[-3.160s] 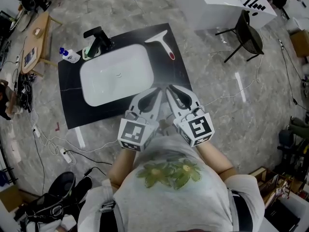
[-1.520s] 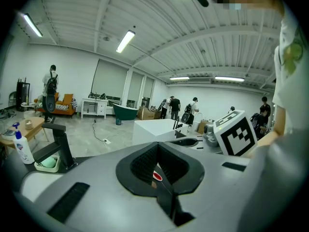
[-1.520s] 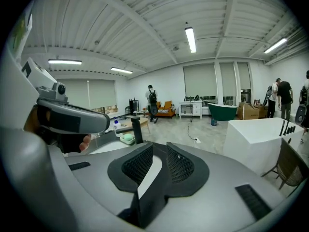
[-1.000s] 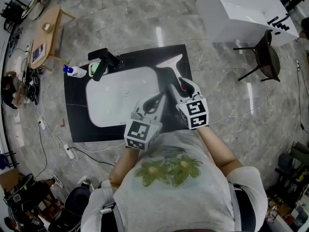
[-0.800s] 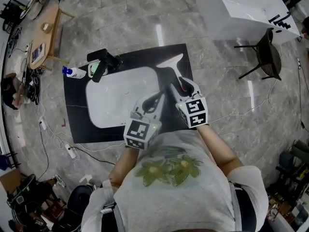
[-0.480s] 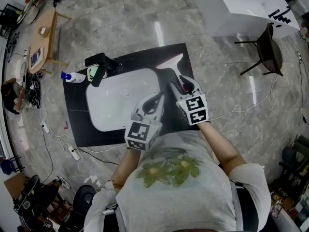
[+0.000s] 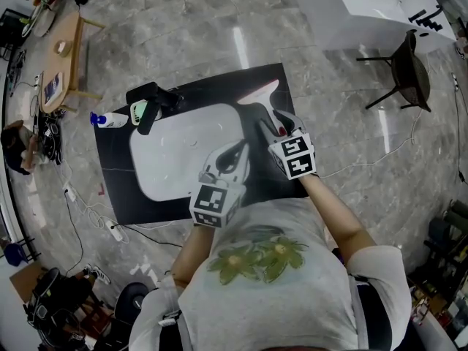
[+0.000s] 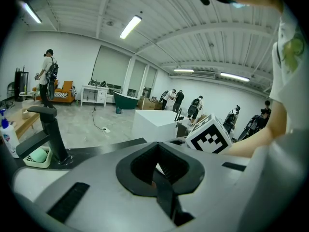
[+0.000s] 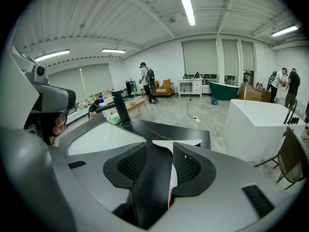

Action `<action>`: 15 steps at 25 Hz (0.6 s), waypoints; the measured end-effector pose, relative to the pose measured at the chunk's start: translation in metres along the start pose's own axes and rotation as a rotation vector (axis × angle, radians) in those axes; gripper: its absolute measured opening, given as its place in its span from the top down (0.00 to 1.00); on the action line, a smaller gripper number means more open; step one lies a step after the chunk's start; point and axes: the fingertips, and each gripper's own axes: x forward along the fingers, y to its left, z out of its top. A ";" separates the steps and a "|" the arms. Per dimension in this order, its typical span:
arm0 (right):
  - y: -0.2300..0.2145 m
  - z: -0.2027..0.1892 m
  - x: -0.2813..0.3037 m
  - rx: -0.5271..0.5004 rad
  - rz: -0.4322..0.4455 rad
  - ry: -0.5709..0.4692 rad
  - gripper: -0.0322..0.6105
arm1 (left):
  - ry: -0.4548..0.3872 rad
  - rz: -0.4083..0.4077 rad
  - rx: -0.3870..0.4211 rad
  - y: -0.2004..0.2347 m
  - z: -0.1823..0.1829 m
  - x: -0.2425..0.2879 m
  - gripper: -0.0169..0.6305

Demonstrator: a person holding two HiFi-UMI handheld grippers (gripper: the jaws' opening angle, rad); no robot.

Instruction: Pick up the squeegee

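The squeegee (image 7: 261, 93) is white with a red-tipped handle and lies on the black counter (image 7: 190, 199) to the right of the white sink (image 7: 175, 148). My right gripper (image 7: 275, 122) hangs over its handle. The jaws are opening, and the handle (image 9: 172, 182) runs between the two pads without being pressed. The white blade (image 9: 176, 143) shows just past the fingertips. My left gripper (image 7: 240, 149) hovers over the sink's right rim with its jaws together and nothing in them. In the left gripper view, its pads (image 8: 169, 166) nearly meet.
A black faucet (image 7: 149, 97) stands at the counter's back left, beside a green soap dish (image 7: 138, 110). A blue-capped bottle (image 7: 108, 119) lies off the left edge. A large white block (image 7: 358, 6), a dark chair (image 7: 409, 64) and floor cables lie to the right.
My right gripper has moved from the counter's front edge out over the squeegee handle and sunk toward it, and its jaws have spread. My left gripper has drifted slightly lower over the sink rim.
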 end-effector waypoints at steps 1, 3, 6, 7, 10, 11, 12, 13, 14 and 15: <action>-0.001 -0.001 0.002 -0.005 0.001 0.007 0.73 | -0.002 -0.001 -0.002 0.000 0.001 0.001 0.96; -0.004 -0.001 0.006 -0.014 -0.002 0.012 0.73 | -0.003 -0.001 -0.006 0.002 0.003 0.002 0.96; -0.006 -0.002 0.012 -0.015 -0.009 0.025 0.73 | 0.003 0.005 -0.012 0.006 0.000 0.003 0.96; -0.007 -0.002 0.013 -0.013 -0.010 0.030 0.73 | 0.003 0.004 -0.016 0.007 0.001 0.003 0.96; -0.009 -0.003 0.018 -0.007 -0.015 0.037 0.73 | 0.011 0.005 -0.026 0.009 -0.004 0.005 0.96; -0.010 -0.004 0.020 -0.006 -0.016 0.039 0.73 | 0.013 0.005 -0.028 0.009 -0.005 0.007 0.96; -0.011 -0.005 0.022 -0.006 -0.017 0.044 0.73 | 0.012 0.003 -0.029 0.008 -0.005 0.008 0.96; -0.013 -0.006 0.025 -0.007 -0.020 0.049 0.73 | 0.009 -0.001 -0.030 0.007 -0.003 0.010 0.96; -0.014 -0.008 0.028 -0.008 -0.023 0.055 0.73 | 0.007 -0.004 -0.031 0.006 -0.002 0.012 0.96; -0.016 -0.009 0.030 -0.008 -0.027 0.062 0.73 | 0.008 -0.006 -0.031 0.005 -0.002 0.013 0.96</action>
